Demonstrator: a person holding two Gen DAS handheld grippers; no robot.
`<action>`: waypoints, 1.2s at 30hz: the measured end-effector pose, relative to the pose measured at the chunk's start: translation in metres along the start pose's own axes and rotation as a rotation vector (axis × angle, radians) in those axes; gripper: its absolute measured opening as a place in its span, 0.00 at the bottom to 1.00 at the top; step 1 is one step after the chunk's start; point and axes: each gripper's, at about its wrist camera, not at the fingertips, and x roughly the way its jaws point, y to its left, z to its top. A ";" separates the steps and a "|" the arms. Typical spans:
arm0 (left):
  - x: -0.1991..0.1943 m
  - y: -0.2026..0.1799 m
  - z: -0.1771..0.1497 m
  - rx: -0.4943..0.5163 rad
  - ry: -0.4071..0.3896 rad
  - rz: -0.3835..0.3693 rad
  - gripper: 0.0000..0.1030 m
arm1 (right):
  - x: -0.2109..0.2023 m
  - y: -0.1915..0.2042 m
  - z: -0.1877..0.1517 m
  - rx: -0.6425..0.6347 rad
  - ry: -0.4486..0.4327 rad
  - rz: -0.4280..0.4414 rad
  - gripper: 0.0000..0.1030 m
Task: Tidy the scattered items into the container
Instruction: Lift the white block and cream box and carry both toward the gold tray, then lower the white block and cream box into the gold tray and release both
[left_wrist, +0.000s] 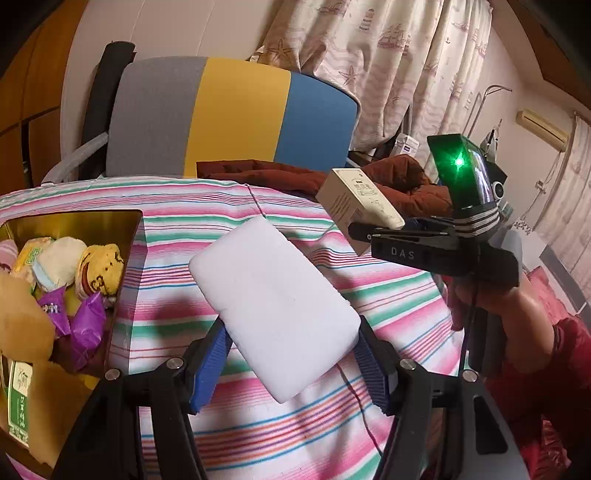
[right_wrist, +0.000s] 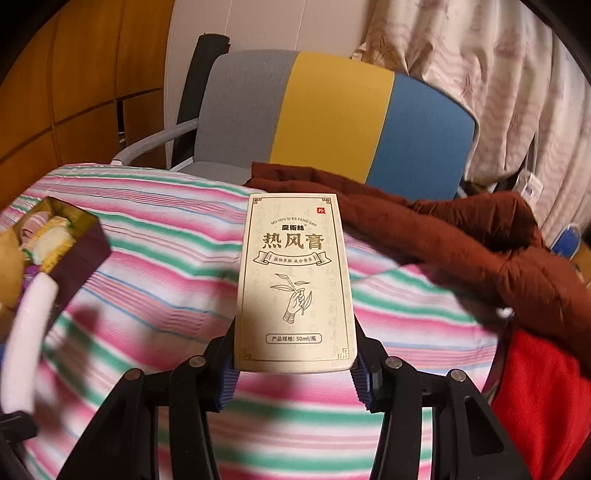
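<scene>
1. While both grippers hang above the striped cloth (left_wrist: 295, 206), the left gripper (left_wrist: 291, 350) has its blue fingers (left_wrist: 208, 365) clamped on a white sponge block (left_wrist: 273, 314), whose long axis runs forward and up-left, away from the camera.
2. The right gripper (right_wrist: 293, 369) has its fingers (right_wrist: 227, 384) clamped on the near end of a cream ointment carton (right_wrist: 295, 280); its long axis points straight ahead, printed face up.
3. The gold-lined container (left_wrist: 92, 221), at the left, already holds wrapped snacks (left_wrist: 85, 317) and rolled cloths (left_wrist: 61, 258).
4. A brown jacket (right_wrist: 461, 240) lies behind, before a chair (right_wrist: 332, 118).
</scene>
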 end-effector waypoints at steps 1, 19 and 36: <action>-0.003 0.000 -0.001 0.003 -0.004 -0.002 0.64 | -0.005 0.002 -0.001 0.016 0.006 0.013 0.50; -0.060 0.021 -0.010 0.012 -0.092 0.000 0.64 | -0.069 0.078 -0.011 0.059 -0.008 0.148 0.50; -0.124 0.093 -0.036 -0.112 -0.174 0.098 0.64 | -0.091 0.169 -0.016 0.072 0.012 0.338 0.50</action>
